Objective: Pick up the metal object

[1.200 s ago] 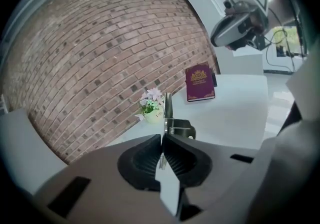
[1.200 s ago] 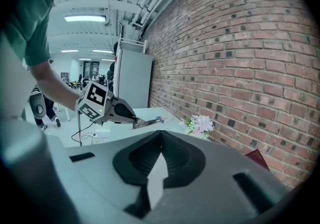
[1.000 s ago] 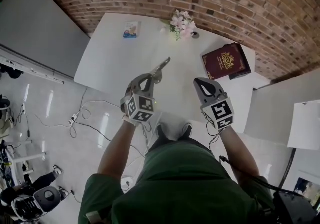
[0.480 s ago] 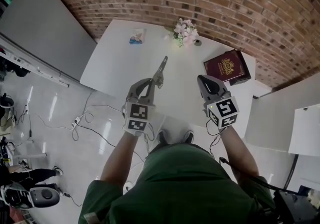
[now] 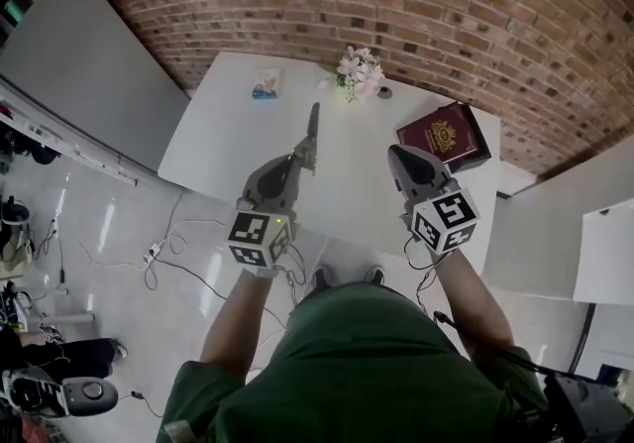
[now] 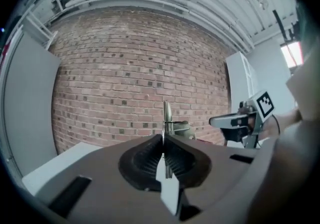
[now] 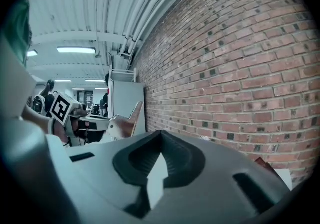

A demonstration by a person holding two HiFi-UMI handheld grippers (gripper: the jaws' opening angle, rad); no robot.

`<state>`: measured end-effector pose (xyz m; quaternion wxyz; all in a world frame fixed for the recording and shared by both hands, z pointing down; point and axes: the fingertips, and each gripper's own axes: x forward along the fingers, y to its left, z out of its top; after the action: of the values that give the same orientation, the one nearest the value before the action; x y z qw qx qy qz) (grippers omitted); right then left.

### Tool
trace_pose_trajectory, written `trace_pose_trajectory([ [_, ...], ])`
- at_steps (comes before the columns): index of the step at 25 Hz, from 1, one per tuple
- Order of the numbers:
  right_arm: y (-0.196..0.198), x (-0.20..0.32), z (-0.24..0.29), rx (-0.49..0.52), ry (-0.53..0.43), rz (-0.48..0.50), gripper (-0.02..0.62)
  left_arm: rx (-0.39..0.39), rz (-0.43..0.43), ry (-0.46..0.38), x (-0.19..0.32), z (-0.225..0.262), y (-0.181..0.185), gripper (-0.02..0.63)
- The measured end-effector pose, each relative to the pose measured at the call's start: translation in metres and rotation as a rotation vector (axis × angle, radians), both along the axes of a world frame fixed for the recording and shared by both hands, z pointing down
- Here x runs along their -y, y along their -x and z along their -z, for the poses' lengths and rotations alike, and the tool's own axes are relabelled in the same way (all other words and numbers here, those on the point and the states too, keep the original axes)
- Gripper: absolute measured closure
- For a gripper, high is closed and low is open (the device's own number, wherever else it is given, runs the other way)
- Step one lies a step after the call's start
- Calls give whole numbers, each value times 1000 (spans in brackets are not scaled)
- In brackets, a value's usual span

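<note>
The metal object [image 5: 311, 137] is a thin, flat grey strip with a wider base. It sticks out of my left gripper [image 5: 298, 158], which is shut on its base and holds it in the air over the white table [image 5: 228, 124]. In the left gripper view the metal object [image 6: 167, 117] stands edge-on, upright between the closed pads of the left gripper [image 6: 163, 140]. My right gripper [image 5: 406, 162] hovers beside it to the right, shut with nothing in it. In the right gripper view the jaws of the right gripper [image 7: 161, 137] meet, and the metal object [image 7: 124, 121] shows at the left.
A vase of pink flowers [image 5: 358, 68] and a small blue card [image 5: 264, 85] stand at the table's far side. A maroon book [image 5: 448, 132] lies at the right. A brick wall [image 5: 396, 5] runs behind. Cables [image 5: 168, 233] lie on the floor at the left.
My left gripper has turned with the metal object, which swung from pointing up and to the right to pointing almost straight away from me. The right gripper has barely shifted.
</note>
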<state>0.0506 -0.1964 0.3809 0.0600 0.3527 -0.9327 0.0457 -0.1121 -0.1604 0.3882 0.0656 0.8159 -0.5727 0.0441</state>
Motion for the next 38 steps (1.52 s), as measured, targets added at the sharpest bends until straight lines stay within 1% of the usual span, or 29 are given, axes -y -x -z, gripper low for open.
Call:
trace_pose_trajectory([
  [2, -2, 1, 5, 20, -5, -1, 592, -42, 0, -5, 2, 4, 1, 592],
  [6, -4, 2, 5, 47, 14, -2, 592, -84, 2, 1, 5, 3, 2, 592],
  [13, -11, 9, -1, 61, 45, -19, 592, -166, -5, -8, 9, 11, 3, 592],
  [17, -10, 12, -3, 57, 47, -21, 592, -213, -31, -17, 10, 14, 3, 593],
  [21, -7, 16, -5, 53, 47, -19, 592, -279, -62, -20, 14, 14, 2, 594],
  [27, -3, 19, -5, 52, 51, -19, 592, -380, -81, -15, 16, 17, 8, 593],
  [33, -1, 22, -6, 42, 45, -18, 592, -436, -84, -5, 16, 19, 14, 592],
  [35, 1, 24, -5, 37, 38, -19, 592, -467, -83, -14, 17, 18, 19, 592],
  [38, 4, 26, -1, 21, 11, -19, 594, -497, -61, -2, 17, 17, 28, 592],
])
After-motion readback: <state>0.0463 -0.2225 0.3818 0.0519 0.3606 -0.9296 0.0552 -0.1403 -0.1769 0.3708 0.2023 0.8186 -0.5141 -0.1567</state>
